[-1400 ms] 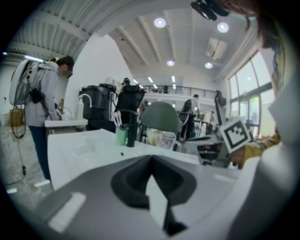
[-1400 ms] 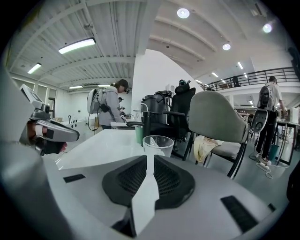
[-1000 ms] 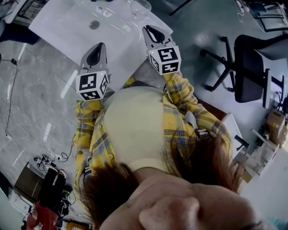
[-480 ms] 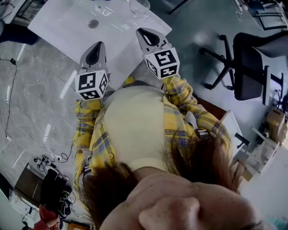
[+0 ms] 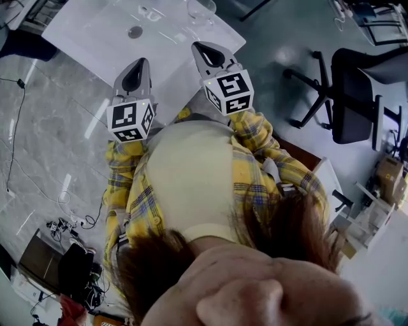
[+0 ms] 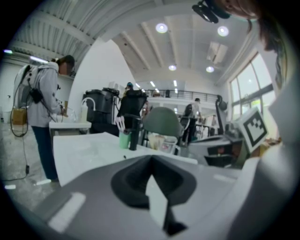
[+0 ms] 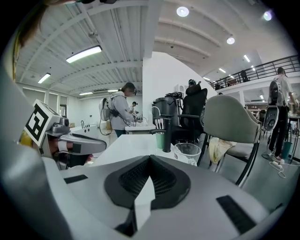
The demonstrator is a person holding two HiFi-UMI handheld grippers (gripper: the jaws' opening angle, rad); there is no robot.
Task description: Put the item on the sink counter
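The white counter fills the top of the head view, and a black chair stands well off its right corner. The left gripper and right gripper are held side by side over the counter's near edge, pointing away from the person, each with its jaws pressed together (nothing between them). A glass stands near the counter's right edge, just beside a black tap and a green cup.

glass cut by top edge, counter cropped
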